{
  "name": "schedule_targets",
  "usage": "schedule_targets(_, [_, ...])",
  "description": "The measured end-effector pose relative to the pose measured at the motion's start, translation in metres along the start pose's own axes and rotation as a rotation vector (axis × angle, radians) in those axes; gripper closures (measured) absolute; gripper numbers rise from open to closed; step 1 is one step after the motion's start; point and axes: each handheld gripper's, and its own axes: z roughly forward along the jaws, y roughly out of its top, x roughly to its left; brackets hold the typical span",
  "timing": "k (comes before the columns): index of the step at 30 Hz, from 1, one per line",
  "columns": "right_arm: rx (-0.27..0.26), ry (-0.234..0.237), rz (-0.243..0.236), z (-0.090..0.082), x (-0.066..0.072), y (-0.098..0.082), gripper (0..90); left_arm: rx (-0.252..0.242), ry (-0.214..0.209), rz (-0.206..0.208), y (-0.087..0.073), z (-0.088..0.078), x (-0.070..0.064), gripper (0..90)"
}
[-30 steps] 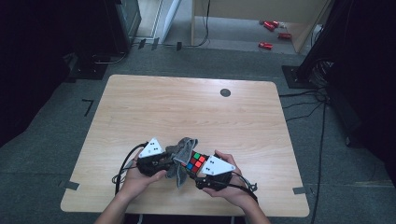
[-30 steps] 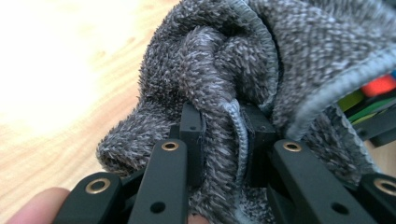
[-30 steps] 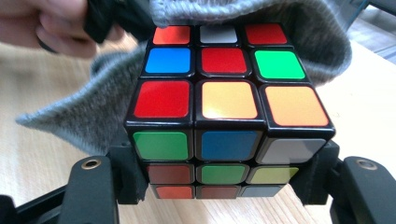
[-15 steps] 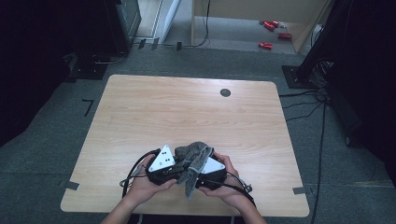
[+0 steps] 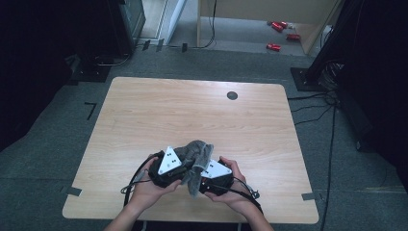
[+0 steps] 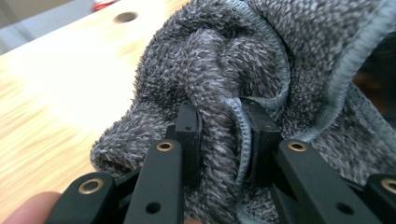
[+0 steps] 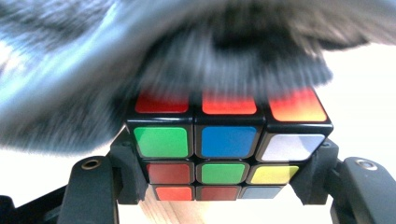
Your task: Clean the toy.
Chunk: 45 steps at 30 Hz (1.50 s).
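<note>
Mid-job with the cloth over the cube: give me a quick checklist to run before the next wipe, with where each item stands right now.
1. Left gripper pinching the grey cloth: ok, a fold sits clamped between the jaws.
2. Right gripper holding the puzzle cube: ok, the jaws press on both its sides.
3. Cloth in contact with the cube: ok, it drapes over the top face in the right gripper view.
4. Cube square in the jaws: ok, it looks level.
5. Cube's far faces wiped: cannot tell, hidden.
6. Room on the table ahead: ok, bare wood beyond the hands.
</note>
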Motion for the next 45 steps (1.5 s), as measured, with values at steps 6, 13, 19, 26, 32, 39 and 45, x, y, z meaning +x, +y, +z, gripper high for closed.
schedule_targets(6, [-0.017,0.005,-0.003,-0.001,0.0,0.001,34.4,-0.028,-0.064,-0.003,0.002,-0.003,-0.003,72.6])
schedule_targets(13, [-0.014,0.003,0.007,-0.003,-0.001,0.0,34.3,-0.001,-0.029,-0.084,0.0,-0.001,0.006,71.4])
schedule_targets(19, [-0.025,0.015,0.011,-0.003,-0.001,0.001,34.3,-0.026,-0.081,-0.08,0.003,-0.004,0.001,70.2])
schedule_targets(26, [-0.031,-0.001,0.012,-0.006,-0.003,0.001,34.3,-0.026,-0.08,-0.16,-0.006,-0.004,0.024,73.2])
schedule_targets(32, [-0.139,0.021,0.079,-0.022,-0.015,0.006,34.3,-0.105,-0.195,-0.252,-0.023,-0.001,0.05,76.3])
schedule_targets(39, [-0.265,-0.017,0.138,-0.042,-0.02,0.015,34.3,-0.032,-0.131,-0.025,-0.031,0.021,0.023,75.9])
schedule_targets(45, [-0.301,-0.009,0.17,-0.041,-0.012,0.02,34.3,-0.11,-0.17,0.074,-0.026,0.023,0.0,76.1])
